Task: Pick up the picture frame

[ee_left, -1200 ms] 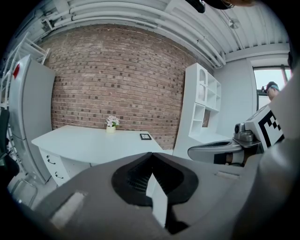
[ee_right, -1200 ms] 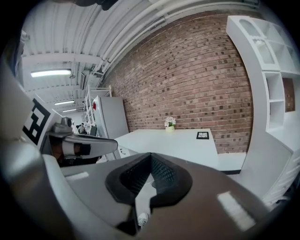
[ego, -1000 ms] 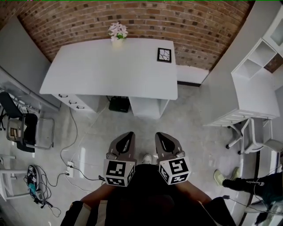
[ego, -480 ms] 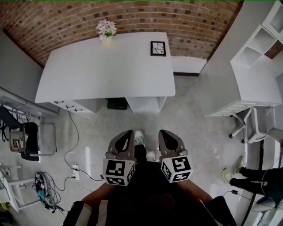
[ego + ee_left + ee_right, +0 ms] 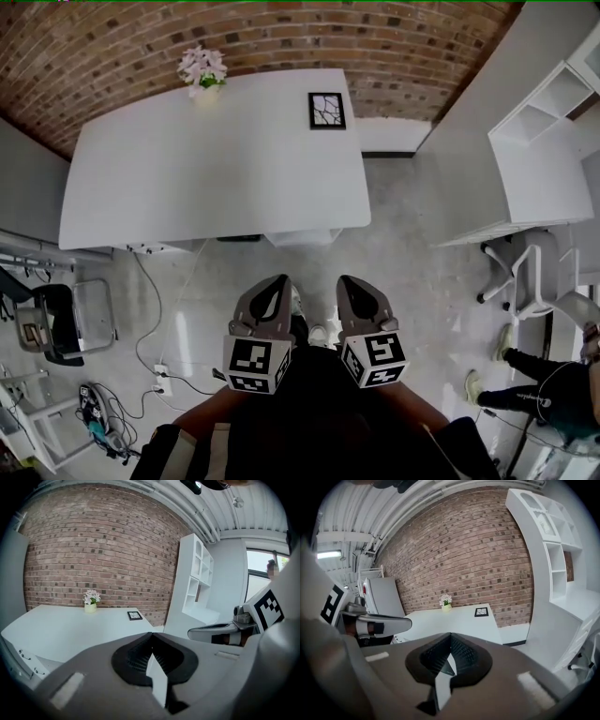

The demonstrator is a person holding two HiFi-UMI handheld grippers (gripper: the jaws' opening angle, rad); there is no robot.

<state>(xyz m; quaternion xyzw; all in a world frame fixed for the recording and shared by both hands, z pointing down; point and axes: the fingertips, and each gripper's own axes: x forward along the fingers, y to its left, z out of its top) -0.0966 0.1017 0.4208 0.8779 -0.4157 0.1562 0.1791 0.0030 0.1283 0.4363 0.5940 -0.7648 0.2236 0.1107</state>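
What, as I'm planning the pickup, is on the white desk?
A picture frame near its far right corner and potted flowers at the back edge; beneath both is covered.

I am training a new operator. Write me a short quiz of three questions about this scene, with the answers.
1. True or false: the picture frame is on the white desk, near its far right corner.
2. What stands at the desk's far edge, left of the frame? A) a lamp B) a pot of flowers C) a mug
3. Fill in: the jaws of the left gripper and the right gripper are both ____.
Key: 1 true; 2 B; 3 shut.
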